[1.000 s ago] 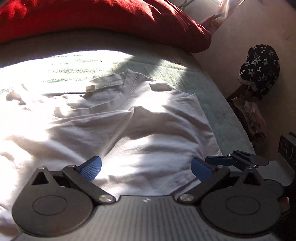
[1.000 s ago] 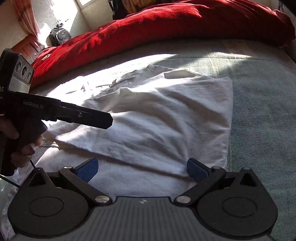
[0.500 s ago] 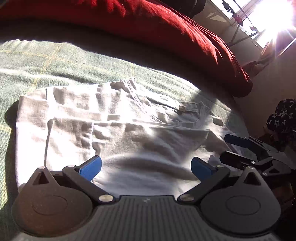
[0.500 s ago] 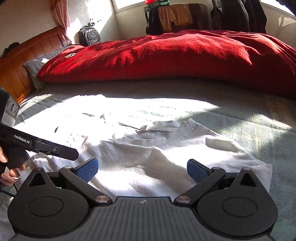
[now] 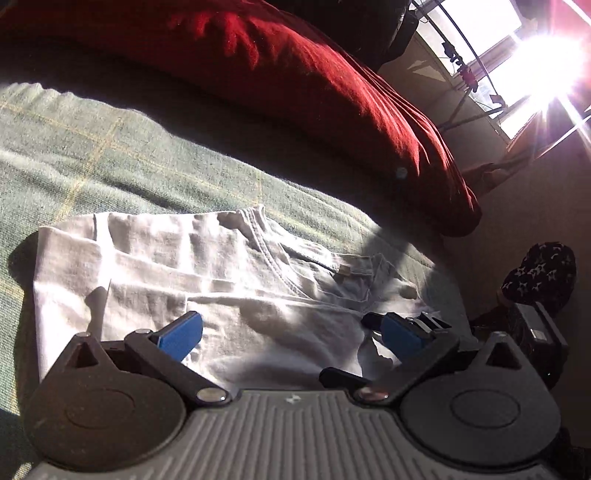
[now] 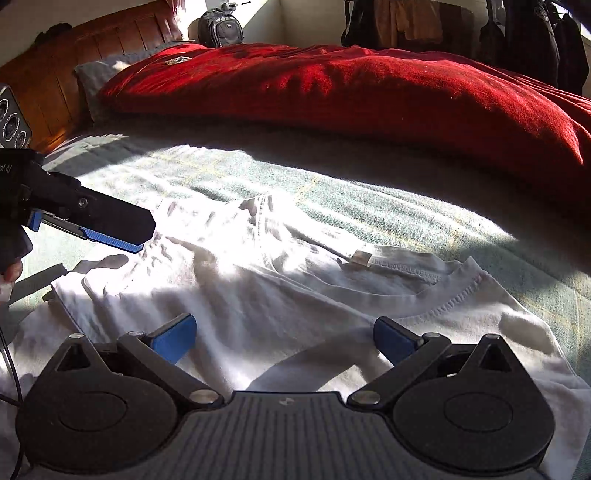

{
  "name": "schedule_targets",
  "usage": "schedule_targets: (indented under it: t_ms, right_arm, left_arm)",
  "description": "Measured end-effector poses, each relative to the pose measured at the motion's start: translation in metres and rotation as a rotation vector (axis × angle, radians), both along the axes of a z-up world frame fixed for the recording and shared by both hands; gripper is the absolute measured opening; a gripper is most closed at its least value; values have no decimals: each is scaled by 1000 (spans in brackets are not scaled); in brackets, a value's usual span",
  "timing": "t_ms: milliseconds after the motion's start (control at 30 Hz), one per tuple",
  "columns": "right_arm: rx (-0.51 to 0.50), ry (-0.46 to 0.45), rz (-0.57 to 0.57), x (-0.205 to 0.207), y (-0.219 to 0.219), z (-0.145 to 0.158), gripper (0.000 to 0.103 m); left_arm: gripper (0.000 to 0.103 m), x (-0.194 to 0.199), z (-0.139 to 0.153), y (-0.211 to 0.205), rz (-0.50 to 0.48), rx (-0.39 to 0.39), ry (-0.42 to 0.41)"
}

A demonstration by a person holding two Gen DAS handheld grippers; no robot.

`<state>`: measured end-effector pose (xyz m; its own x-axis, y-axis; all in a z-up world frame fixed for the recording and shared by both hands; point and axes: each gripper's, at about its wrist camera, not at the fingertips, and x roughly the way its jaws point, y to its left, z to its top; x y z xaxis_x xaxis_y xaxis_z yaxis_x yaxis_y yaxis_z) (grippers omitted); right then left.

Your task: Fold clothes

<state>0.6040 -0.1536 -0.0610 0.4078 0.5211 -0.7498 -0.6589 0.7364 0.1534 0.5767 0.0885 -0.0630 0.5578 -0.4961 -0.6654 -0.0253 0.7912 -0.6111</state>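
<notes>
Item: white T-shirt (image 6: 280,295), lying on the green bedspread (image 6: 369,192), collar up, one side already doubled over the body; wrinkled, edges not squared.

Left gripper (image 5: 290,332): fingers spread wide, holding nothing, low over the T-shirt's near edge. From the right wrist view it appears side-on at the T-shirt's left, its opening unreadable at that angle.

Right gripper (image 6: 284,338): fingers spread, holding nothing, just above the cloth below the collar.

Handling note: the layout suits either a further fold or a final smoothing. In either case, thin cotton slips and bunches; pinch both layers at an edge, keep both grips level, lay down slowly.

Surroundings: red blanket (image 6: 369,88) heaped beyond the T-shirt, well apart; wooden headboard (image 6: 74,59) and backpack (image 6: 220,27) farther off; dark star-patterned fabric (image 5: 539,273) off the bedside to the T-shirt's right. Nothing lies on the shirt. Sun glare washes out some creases.
</notes>
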Motion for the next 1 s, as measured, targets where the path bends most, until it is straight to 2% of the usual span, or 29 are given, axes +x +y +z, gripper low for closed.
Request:
schedule_targets:
  t_ms: [67,200,267,367,467,567,667,767,800,933,1000]
  right_arm:
    - [4,8,-35,3,3,-6,103]
    - [59,-15,-43,-19,-14,20,103]
    - [52,-15,-62,-32,-25,24,103]
    - [19,43,-93,-38,-32,12,103]
    - [-5,73,-107,-45,-30,2,103]
    - [-12,63,-71,-55,-29,11,103]
    - [6,85,-115,-62,-45,15,103]
    - [-2,137,-159,-64,-56,8,103]
    - [4,132,-158,-67,-59,10,103]
    - [29,126,-248,-52,-84,12,103]
    - [41,125,-303,-42,-98,12,103]
  left_arm:
    - [102,1,-7,-1,-2,26,37]
    - [102,-9,6,-1,-27,70,-14]
    - [102,-9,8,-3,-42,77,-29]
    - [102,-7,-3,-8,-68,137,26]
    - [102,-16,-2,-11,-82,203,25]
    - [102,-25,12,-16,-111,241,-14]
    - [102,-31,19,-30,-184,284,-56]
    - [102,-31,3,-40,-183,374,45]
    - [100,-33,3,-41,-172,386,49]
    - [102,-40,23,-43,-176,334,-54]
    - [102,-35,18,-44,-169,352,-27]
